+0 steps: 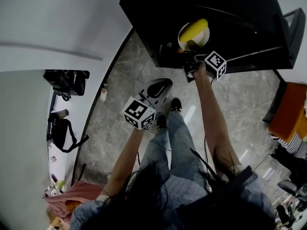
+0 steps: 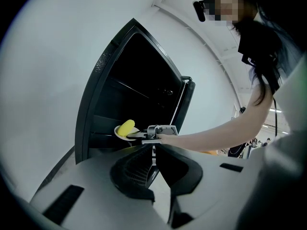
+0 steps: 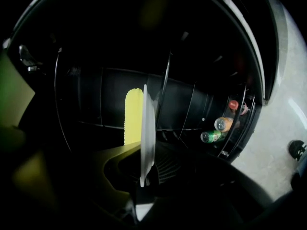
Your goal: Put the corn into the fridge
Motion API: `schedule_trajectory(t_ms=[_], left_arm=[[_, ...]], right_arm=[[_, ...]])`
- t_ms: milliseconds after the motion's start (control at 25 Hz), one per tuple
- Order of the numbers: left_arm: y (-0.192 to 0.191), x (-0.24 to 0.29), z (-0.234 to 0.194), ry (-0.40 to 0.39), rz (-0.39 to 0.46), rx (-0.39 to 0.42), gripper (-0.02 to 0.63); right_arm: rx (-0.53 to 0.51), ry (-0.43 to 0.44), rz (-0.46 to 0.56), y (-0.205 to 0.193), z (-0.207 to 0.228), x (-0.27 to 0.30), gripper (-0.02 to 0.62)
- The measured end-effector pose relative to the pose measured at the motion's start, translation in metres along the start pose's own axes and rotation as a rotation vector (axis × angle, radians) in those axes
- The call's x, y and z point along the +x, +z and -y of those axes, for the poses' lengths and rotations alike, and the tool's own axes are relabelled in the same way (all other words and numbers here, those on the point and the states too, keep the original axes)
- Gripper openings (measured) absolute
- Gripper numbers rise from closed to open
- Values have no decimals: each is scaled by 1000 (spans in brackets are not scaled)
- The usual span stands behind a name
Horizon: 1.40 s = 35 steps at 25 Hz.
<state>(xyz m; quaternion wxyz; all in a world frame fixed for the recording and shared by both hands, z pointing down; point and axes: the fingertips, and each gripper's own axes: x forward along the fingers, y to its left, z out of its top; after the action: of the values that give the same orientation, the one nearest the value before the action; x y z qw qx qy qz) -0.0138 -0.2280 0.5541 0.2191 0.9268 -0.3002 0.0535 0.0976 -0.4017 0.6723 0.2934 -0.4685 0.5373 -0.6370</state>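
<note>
A yellow corn cob [image 1: 194, 28] lies on a small white plate [image 1: 188, 41] held at the mouth of the open black fridge [image 1: 230, 8]. My right gripper [image 1: 193, 49] is shut on the plate's near rim. In the right gripper view the plate [image 3: 146, 128] stands edge-on between the jaws of the right gripper [image 3: 142, 178], the corn [image 3: 133, 116] to its left and dark fridge shelves behind. My left gripper [image 1: 157, 87] hangs lower and nearer, shut and empty. In the left gripper view, the left gripper [image 2: 153, 152] faces the corn [image 2: 126, 127] and the fridge [image 2: 129, 80].
The fridge door [image 1: 293, 28] is swung open at the right; its rack holds drink bottles and cans [image 3: 221, 124]. An orange seat [image 1: 290, 110] stands right. Black bags [image 1: 67, 83] and a small bottle [image 1: 103, 92] lie left. The person's shoes [image 1: 175, 104] stand on the marble floor.
</note>
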Motion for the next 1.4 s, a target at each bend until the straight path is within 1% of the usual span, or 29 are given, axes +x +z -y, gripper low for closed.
schedule_trajectory(t_ms=[120, 200, 400, 480, 600, 680, 840, 1000, 1080, 1200, 1400], left_arm=[[-1, -1, 0, 6, 2, -8, 23], [-2, -2, -1, 16, 5, -20, 23], [-7, -6, -4, 36, 8, -42, 23], [-8, -6, -3, 38, 5, -49, 23], [-8, -4, -3, 42, 12, -66, 23], [-8, -4, -2, 40, 15, -72, 23], [-10, -5, -2, 42, 11, -71, 23], [-13, -8, -4, 55, 12, -89, 23], [-15, -9, -4, 58, 8, -93, 23], [-18, -12, -7, 68, 4, -100, 23], [-19, -15, -10, 81, 10, -111, 23]], right_arm=[[-4, -6, 6, 3, -1, 4, 38], [-27, -19, 6, 4, -1, 4, 39], [-54, -43, -19, 3, -1, 5, 41], [-86, -59, -24, 3, -2, 4, 49], [-123, -95, -16, 7, 3, 1, 95], [-152, -118, 8, 10, 5, -3, 120], [-321, -169, 67, 15, -2, -12, 124], [-391, -201, 140, 17, -9, -26, 123], [-450, -210, 164, 16, -13, -34, 123], [-554, -220, 150, 6, -16, -43, 123], [-683, -233, 100, -14, -16, -55, 121]])
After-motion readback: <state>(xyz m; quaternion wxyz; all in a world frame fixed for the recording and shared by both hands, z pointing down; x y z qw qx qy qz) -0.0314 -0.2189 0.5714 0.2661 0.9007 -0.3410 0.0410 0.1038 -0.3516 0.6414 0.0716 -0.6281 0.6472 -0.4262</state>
